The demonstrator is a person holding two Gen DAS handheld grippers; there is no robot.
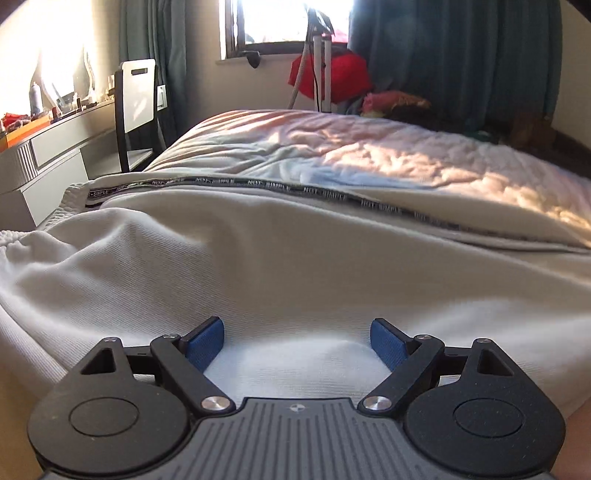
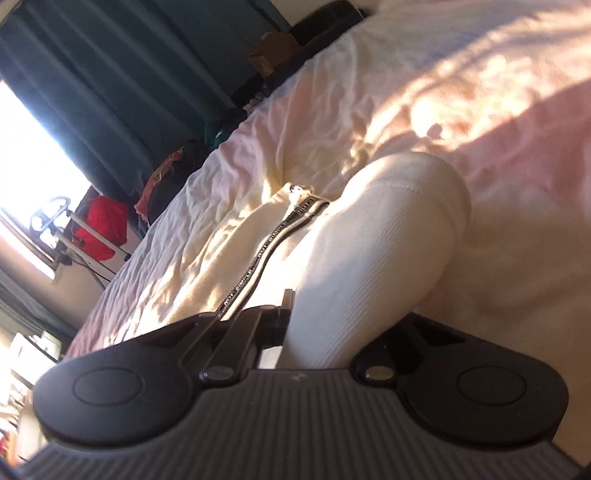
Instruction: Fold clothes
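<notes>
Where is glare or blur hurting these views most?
Left wrist: the window is blown out white, sunlight patches dapple the bed, and the garment nearby stays evenly lit. Right wrist: the frame is rolled, soft throughout, with the window overexposed and sun washing out the garment.

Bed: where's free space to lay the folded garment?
Free: sunlit quilt beyond the garment's printed tape, out to the clothes pile under the window. Crowded: near edge, covered by the garment, with the open left tool over it and the right tool gripping it.
</notes>
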